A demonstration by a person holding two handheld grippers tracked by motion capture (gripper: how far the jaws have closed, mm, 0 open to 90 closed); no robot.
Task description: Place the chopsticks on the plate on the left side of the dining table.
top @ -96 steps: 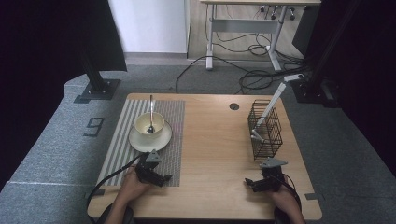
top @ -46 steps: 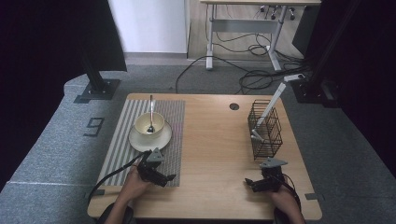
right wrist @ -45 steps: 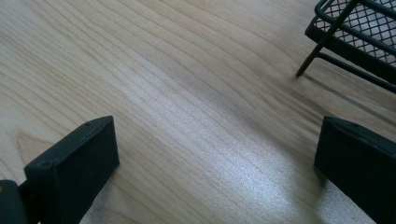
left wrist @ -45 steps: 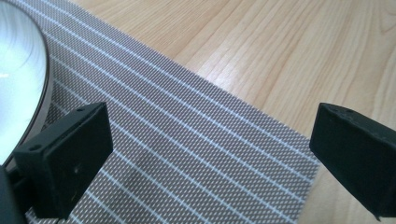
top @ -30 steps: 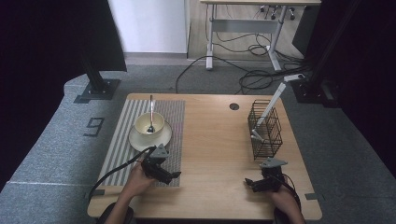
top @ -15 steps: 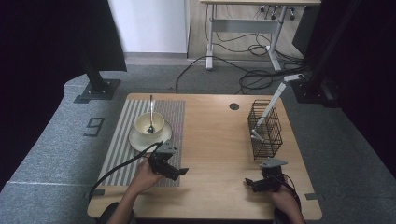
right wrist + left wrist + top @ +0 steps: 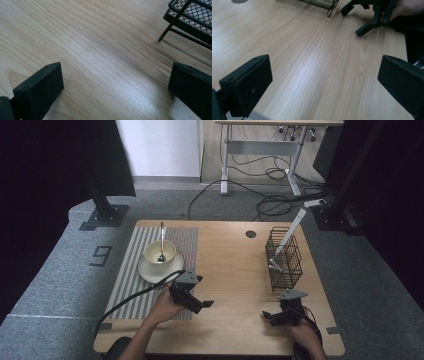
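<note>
both grippers were spread wide, holding nothing. i had lifted my left gripper (image 7: 200, 301) off the table, just right of the cup (image 7: 160, 252) with its spoon (image 7: 161, 241), probably approaching; right gripper (image 7: 272, 316) rested.

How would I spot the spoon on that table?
Start at the striped mat covering the wooden table's left part. On its far end a pale cup sits on a saucer. The spoon stands in that cup, the one thin metal thing there.
</note>
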